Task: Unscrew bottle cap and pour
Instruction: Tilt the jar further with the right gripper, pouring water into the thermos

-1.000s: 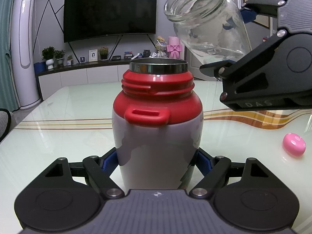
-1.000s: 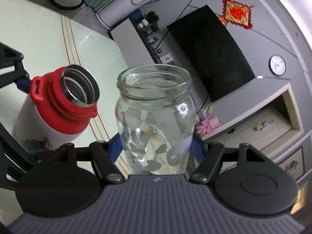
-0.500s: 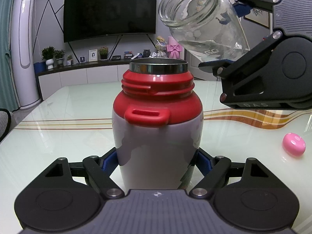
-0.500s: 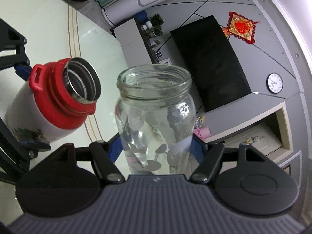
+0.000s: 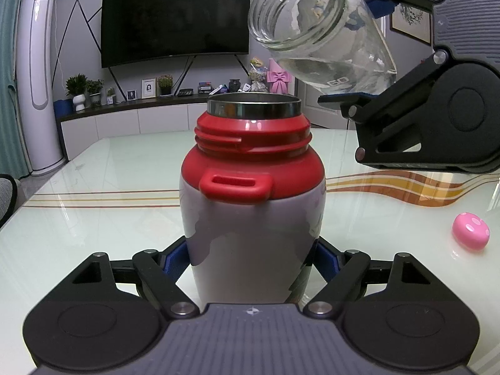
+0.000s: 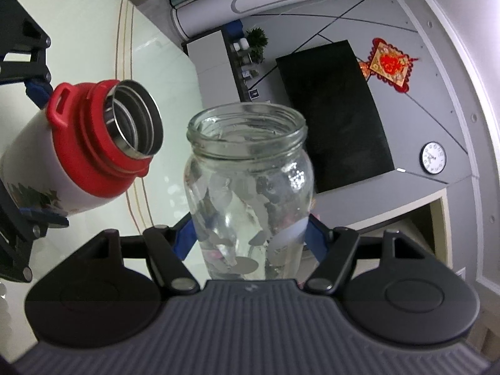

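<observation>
A white flask with a red collar and open steel mouth [image 5: 253, 193] stands upright on the glass table; it also shows in the right wrist view [image 6: 81, 153]. My left gripper [image 5: 251, 259] is shut on its lower body. My right gripper [image 6: 250, 237] is shut on a clear glass jar [image 6: 250, 187] with no lid and a little clear liquid inside. In the left wrist view the jar [image 5: 315, 31] is tilted, mouth toward the left, above and right of the flask mouth. No liquid is seen leaving it.
A pink mushroom-shaped cap [image 5: 471, 230] lies on the table [image 5: 93, 193] at the right. A TV [image 5: 175, 22], a low cabinet with plants and a standing air conditioner [image 5: 37, 78] are beyond the table's far edge.
The right gripper has tipped the jar further over and moved its mouth left, nearer above the flask mouth. The left gripper and flask have not moved.
</observation>
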